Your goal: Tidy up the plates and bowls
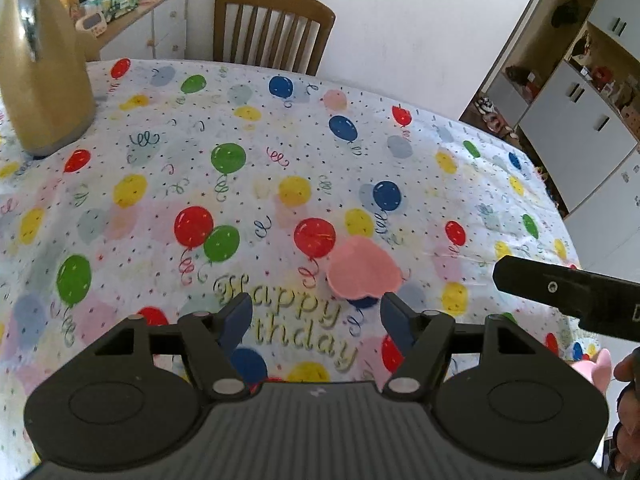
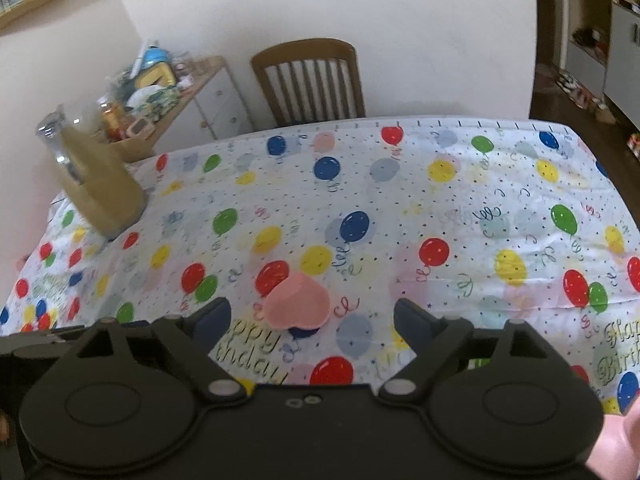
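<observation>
I hold my left tool [image 1: 316, 314] low over the tabletop [image 1: 280, 152], which is covered by a white plastic cloth printed with coloured balloons and "Happy Birthday" lettering, and its two blue-padded fingers [image 1: 236, 316] stand wide apart with nothing between them. Just ahead of the right-hand finger sits the pink heart-shaped bowl [image 1: 363, 268], resting on the cloth over a printed blue balloon, near the front of the tabletop and slightly right of my left tool's centre line. In the right wrist view the same pink heart-shaped bowl [image 2: 298, 304] lies between the spread fingers of my right tool [image 2: 312, 318] but a little farther out than their tips, closer to the left finger, and nothing touches it. My right tool is likewise spread wide and empty; part of its black body [image 1: 568, 292] shows at the right edge of the left wrist view. At the far left of the tabletop stands a tall tan paper bag with a clear glass bottle inside it [image 2: 100, 184], well apart from the bowl. Behind the tabletop a wooden slat-back chair [image 1: 272, 28] is pushed against the white wall, and a cluttered wooden sideboard [image 2: 176, 96] stands to its left.
</observation>
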